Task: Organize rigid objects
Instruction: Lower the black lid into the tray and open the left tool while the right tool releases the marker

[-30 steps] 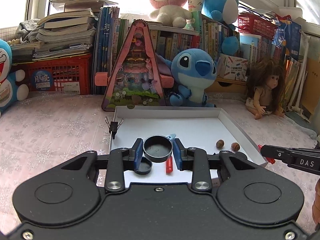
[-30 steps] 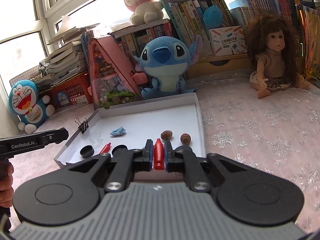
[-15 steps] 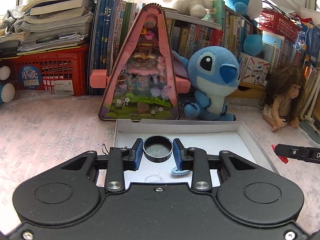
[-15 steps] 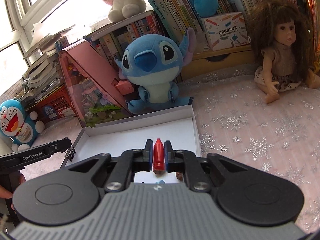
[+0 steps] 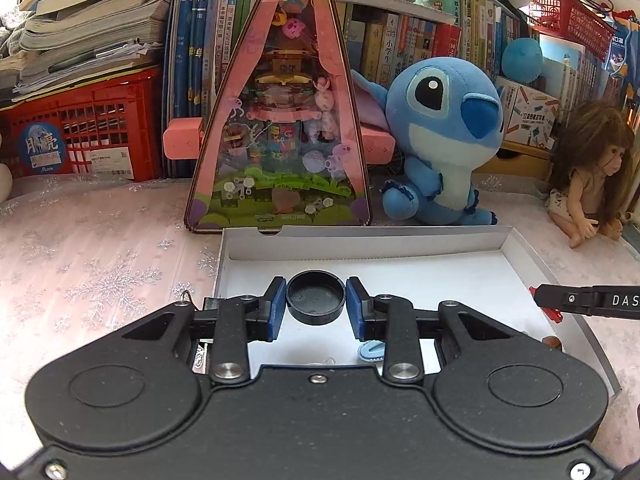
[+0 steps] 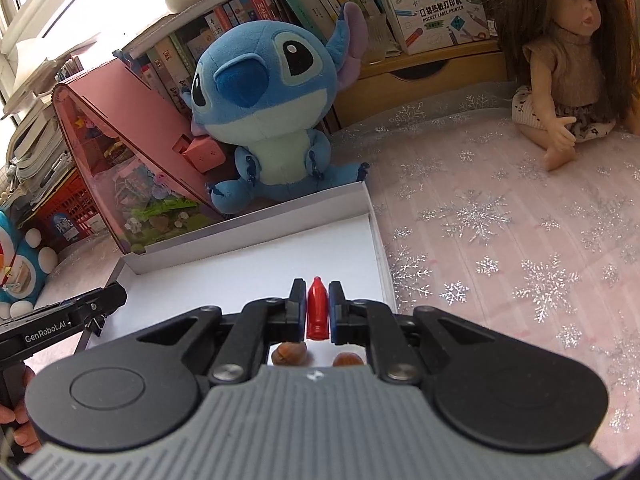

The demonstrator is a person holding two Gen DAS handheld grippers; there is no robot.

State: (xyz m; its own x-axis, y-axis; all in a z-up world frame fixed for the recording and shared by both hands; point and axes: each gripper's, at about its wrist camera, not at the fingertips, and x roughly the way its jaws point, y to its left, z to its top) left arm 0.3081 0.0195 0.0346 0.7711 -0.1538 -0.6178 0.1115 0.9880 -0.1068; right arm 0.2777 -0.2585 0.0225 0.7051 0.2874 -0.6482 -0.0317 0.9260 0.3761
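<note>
Gripping a black round cap (image 5: pixel 315 298) between its blue pads, the left gripper (image 5: pixel 315 304) hangs over the back-left part of the white tray (image 5: pixel 360 240), while the right gripper (image 6: pixel 317 312) is clamped tight on a small red bottle-shaped piece (image 6: pixel 318 308) above the tray's right side. Both loads are carried clear of the tray floor, so the likely trouble is a drop: the cap is held only at two points of its curved rim and could twist out if the hand tilts, and the slim red piece could pivot or roll away once let go on the smooth white floor. Releasing either from too high could send it bouncing over the low wall onto the snowflake cloth (image 6: pixel 500 240). Only the left view shows a light blue piece (image 5: pixel 372 351) and what seems to be a clear one just beneath the gripper, though that is hard to make out. Only the right view shows two brown nuts (image 6: pixel 289 354) under its fingers, and a hand (image 6: pixel 18 420) on the other tool's handle.
</note>
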